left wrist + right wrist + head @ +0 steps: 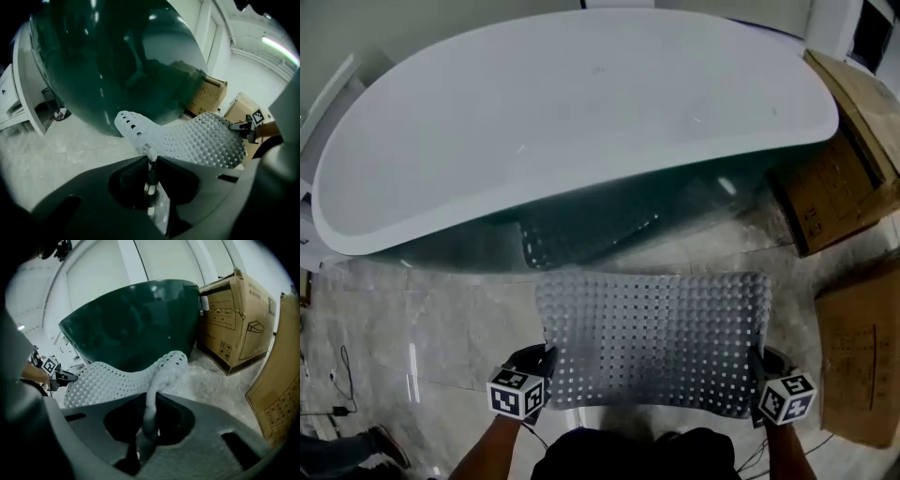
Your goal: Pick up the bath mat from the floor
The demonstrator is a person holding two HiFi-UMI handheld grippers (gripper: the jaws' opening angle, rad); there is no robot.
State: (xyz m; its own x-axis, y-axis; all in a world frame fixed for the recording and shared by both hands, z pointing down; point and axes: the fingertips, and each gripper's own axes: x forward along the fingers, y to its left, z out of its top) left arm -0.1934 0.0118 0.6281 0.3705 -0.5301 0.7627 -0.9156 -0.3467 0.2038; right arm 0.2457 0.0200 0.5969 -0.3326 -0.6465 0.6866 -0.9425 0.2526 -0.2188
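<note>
A pale grey perforated bath mat [656,339] hangs stretched between my two grippers, lifted off the floor in front of the tub. My left gripper [546,367] is shut on the mat's near left edge, and my right gripper [761,367] is shut on its near right edge. In the left gripper view the mat [197,140] runs out from the pinched jaws of the left gripper [151,161] toward the other gripper. In the right gripper view the mat [117,378] folds upward from the right gripper [151,406].
A large dark green bathtub [562,122] with a white rim stands just beyond the mat. Cardboard boxes [844,150] stand at the right, another box [862,347] nearer. The floor [422,319] is glossy marble. A cable [337,384] lies at the far left.
</note>
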